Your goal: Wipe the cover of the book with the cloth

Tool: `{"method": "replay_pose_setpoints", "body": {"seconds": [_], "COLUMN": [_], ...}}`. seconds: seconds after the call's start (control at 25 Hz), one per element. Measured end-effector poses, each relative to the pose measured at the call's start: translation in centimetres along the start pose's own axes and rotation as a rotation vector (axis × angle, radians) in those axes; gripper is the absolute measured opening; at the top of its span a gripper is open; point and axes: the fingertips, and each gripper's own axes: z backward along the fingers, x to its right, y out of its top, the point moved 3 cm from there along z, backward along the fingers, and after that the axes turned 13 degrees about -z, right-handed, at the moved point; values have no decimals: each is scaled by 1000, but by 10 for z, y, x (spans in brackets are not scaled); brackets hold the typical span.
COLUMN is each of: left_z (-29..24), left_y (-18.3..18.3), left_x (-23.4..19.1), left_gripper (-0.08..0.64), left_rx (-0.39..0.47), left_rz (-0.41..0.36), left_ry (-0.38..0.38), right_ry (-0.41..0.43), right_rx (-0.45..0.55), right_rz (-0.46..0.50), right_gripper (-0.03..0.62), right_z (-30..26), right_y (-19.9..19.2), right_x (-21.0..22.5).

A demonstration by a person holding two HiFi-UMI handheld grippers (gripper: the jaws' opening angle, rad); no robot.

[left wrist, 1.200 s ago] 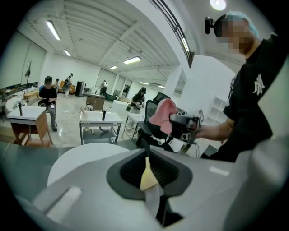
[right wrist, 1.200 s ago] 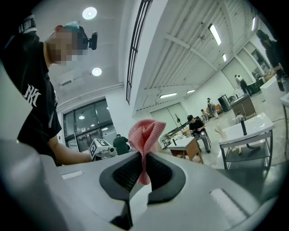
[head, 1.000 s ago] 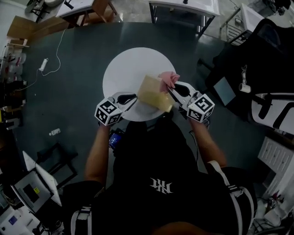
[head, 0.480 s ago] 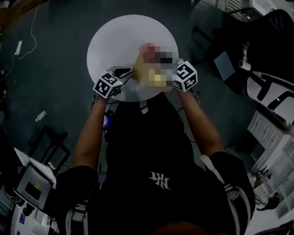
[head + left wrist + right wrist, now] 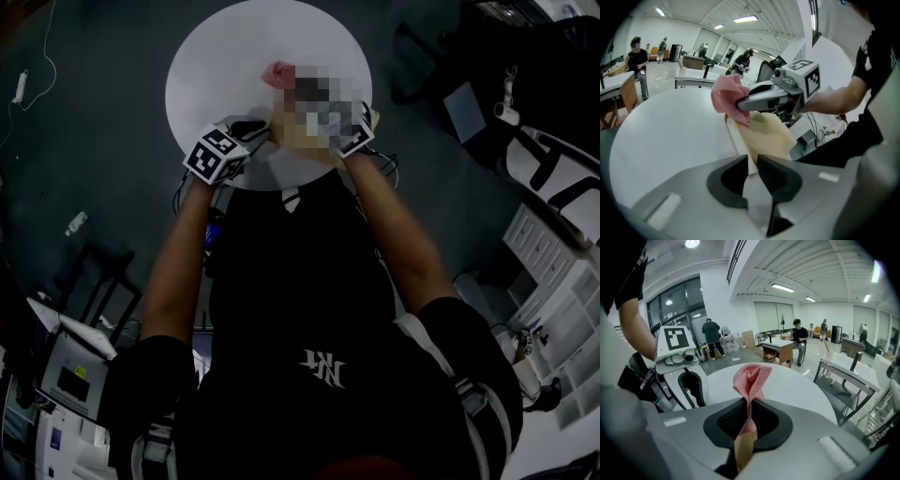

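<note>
Your left claw (image 5: 751, 165) pinched the book (image 5: 766, 136) by its near edge, tilted over the white tabletop (image 5: 670, 126); your right claw (image 5: 749, 416) gripped the pink cloth (image 5: 750, 378) against the cover; a hard push might have twisted the book loose.

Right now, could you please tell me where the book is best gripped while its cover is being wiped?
Grip the book by its thin near edge, coming in from the left, as the left gripper does. That edge fits between the jaws and leaves the cover free for the cloth in the right gripper.
</note>
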Motion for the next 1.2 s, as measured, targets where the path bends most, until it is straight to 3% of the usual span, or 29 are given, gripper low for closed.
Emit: {"method": "replay_pose_setpoints", "body": {"seconds": [0.2, 0.52, 1.2], "left_z": [-3, -7, -4], "left_y": [0, 2, 8], "left_x": [-2, 1, 7], "left_gripper": [66, 55, 43], "left_rx": [-6, -13, -37], "left_rz": [19, 34, 34], "left_ry": [-7, 9, 64], "right_ry": [-22, -17, -97], "right_rx": [-47, -55, -38], "right_rz": [74, 101, 30], "right_gripper": [25, 23, 23], "right_z": [-13, -2, 62], "right_y": [-6, -16, -67], "right_x": [4, 10, 32]}}
